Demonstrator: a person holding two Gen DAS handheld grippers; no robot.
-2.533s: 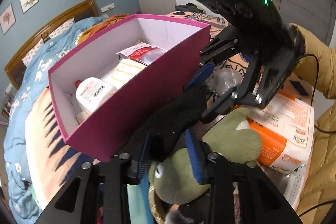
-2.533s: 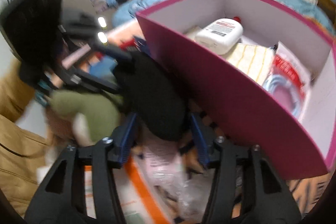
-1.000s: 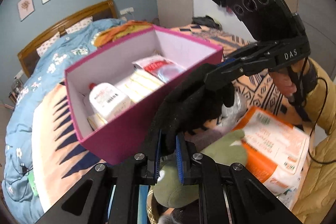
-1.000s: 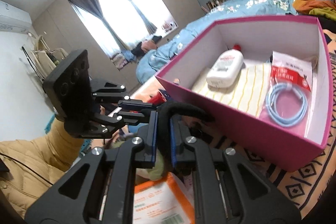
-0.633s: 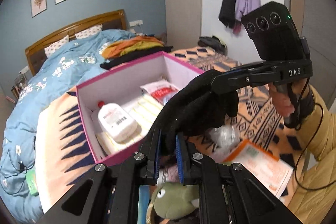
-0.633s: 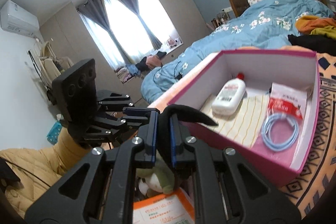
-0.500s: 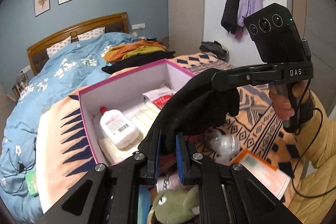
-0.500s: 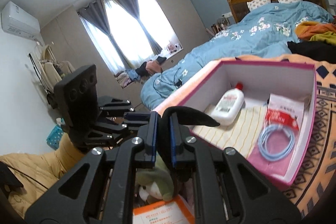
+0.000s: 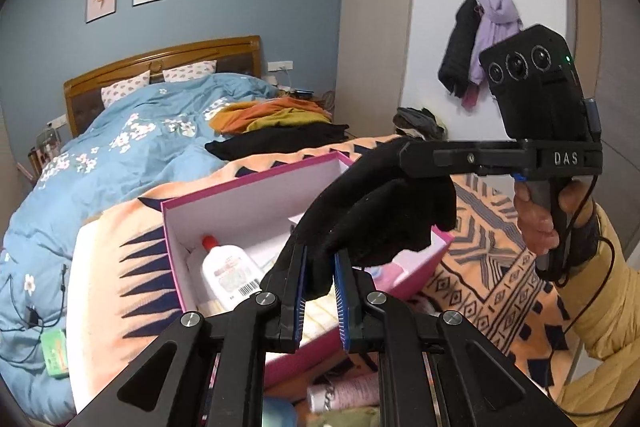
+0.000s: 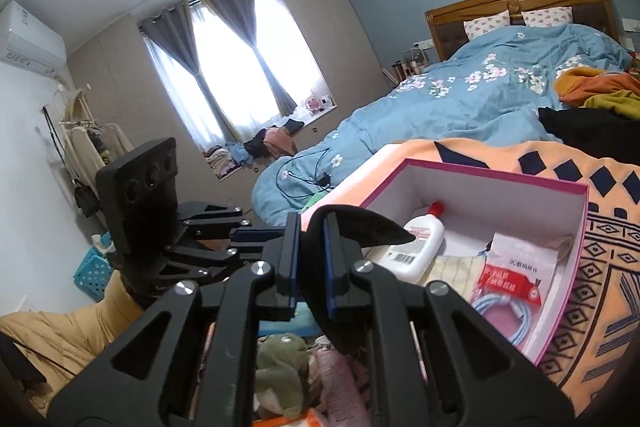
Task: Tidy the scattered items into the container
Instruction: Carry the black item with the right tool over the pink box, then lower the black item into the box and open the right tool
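Inside the pink box [image 9: 224,205] already lie a lotion bottle [image 9: 230,273] and a bagged cable [image 10: 510,291]. Above it, left gripper [image 9: 319,291] and right gripper [image 10: 308,267] both clamp a black glove [image 9: 376,211]. Below, a green plush [image 10: 280,359] and a pink tube [image 9: 344,397] lie outside.

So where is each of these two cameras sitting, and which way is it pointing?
Left wrist view: rides the left gripper, faces the headboard wall and pink box; the right gripper and the hand holding it show.
Right wrist view: rides the right gripper, faces the windows; the left gripper and a yellow sleeve show.
Shared: black glove clamped by both, box, white bottle.
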